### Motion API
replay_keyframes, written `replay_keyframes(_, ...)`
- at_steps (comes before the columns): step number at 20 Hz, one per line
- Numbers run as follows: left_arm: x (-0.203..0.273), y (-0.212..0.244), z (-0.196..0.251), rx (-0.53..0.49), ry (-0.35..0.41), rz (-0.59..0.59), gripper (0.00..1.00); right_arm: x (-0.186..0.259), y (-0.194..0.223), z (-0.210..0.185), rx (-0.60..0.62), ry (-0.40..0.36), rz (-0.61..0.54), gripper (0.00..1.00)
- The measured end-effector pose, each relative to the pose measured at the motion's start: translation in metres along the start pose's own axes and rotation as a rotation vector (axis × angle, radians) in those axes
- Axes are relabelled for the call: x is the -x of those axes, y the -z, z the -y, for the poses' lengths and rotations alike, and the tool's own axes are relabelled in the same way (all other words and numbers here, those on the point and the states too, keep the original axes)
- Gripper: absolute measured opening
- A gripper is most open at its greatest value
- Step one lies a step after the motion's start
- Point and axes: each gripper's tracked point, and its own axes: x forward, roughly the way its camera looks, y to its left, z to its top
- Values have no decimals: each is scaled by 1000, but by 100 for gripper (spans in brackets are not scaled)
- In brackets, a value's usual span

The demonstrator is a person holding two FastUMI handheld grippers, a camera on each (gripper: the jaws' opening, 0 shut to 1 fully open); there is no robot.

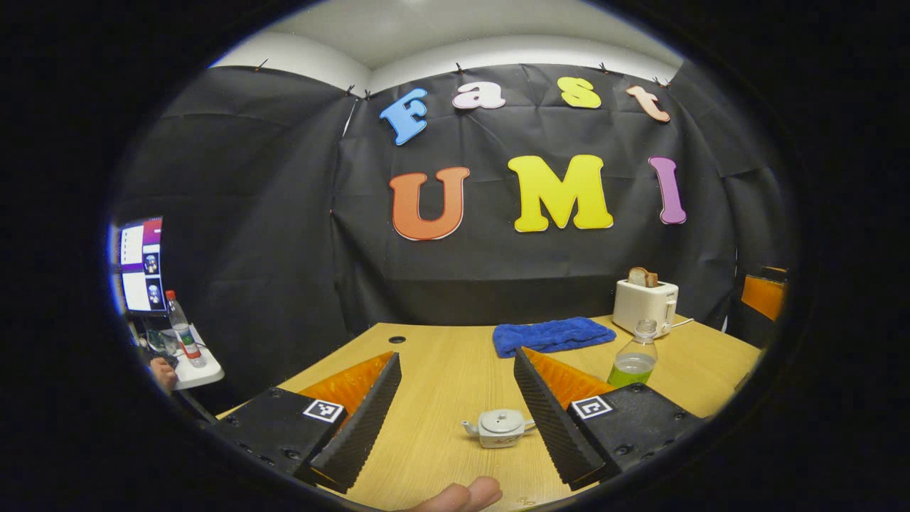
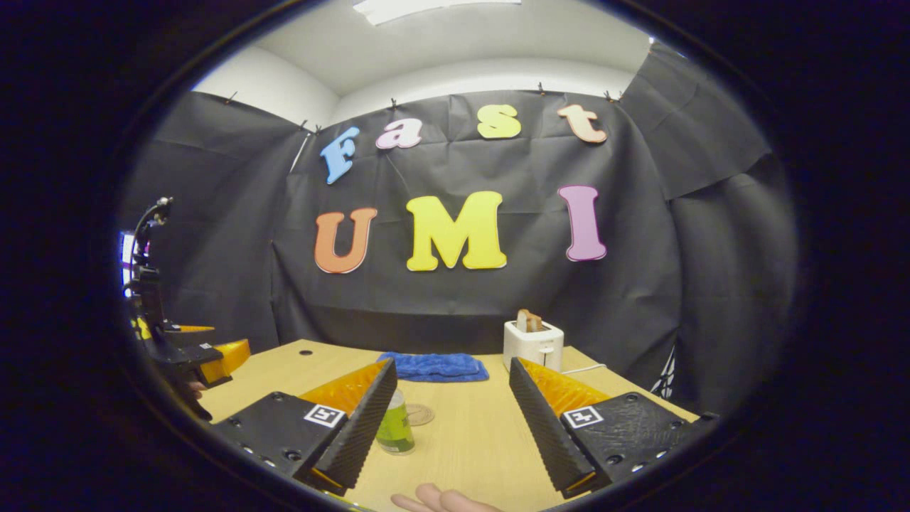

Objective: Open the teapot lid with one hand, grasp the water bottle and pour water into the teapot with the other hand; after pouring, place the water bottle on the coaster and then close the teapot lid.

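The wooden table (image 1: 455, 363) carries everything. At its far edge, well apart from the task's things, stand a white toaster (image 1: 645, 304) with a slice of bread in it and a folded blue towel (image 1: 553, 334).

The left gripper (image 1: 458, 419) hangs above the near part of the table with its fingers spread wide, holding nothing. The right gripper (image 2: 451, 427) is in the same state: fingers wide apart, nothing between them.

The water bottle (image 1: 634, 355) stands upright on the table, in the left gripper view to the right of the teapot and farther back. In the right gripper view it stands just behind that gripper's left finger, partly hidden. It has clear plastic walls and looks about half full of greenish liquid, so I judge it light but soft; a hard squeeze may bend it. The middle of the body, above the liquid, seems the best place to take it.

The teapot (image 1: 500, 427) sits low between the left gripper's fingers, close to its right finger, with the lid on. It looks like ceramic, so stiff, smooth and easy to break; the small knob on the lid is the place to pinch.

The coaster (image 2: 419, 414), a small round disc, lies flat just beside the bottle.
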Motion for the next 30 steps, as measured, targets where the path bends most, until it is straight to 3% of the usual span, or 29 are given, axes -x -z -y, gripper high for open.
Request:
replay_keyframes(5, -33, 55, 23, 14, 58, -112, 100, 1, 23, 3, 24, -24, -21, 96)
replay_keyframes(12, -63, 104, 41, -17, 105, -228, 98, -17, 72, 0, 33, -39, -136, 96)
replay_keyframes(13, -63, 108, 44, -6, 119, -241, 90, -17, 76, -2, 40, -45, -146, 97)
replay_keyframes(16, -65, 108, 53, 43, 166, -223, 81, -19, 90, -9, 65, -70, -161, 97)
replay_keyframes(19, -74, 123, 47, 6, 144, -248, 60, -20, 98, -24, 35, -125, -173, 97)
replay_keyframes(22, -75, 120, 42, -33, 125, -221, 48, -24, 102, -25, 41, -132, -182, 97)
replay_keyframes(23, -75, 119, 43, -36, 128, -215, 34, -26, 103, -25, 44, -128, -186, 96)
replay_keyframes(29, -76, 115, 48, -70, 154, -211, 6, -36, 116, -30, 51, -131, -210, 95)
replay_keyframes(30, -75, 115, 47, -72, 153, -212, 5, -37, 118, -32, 51, -134, -213, 97)
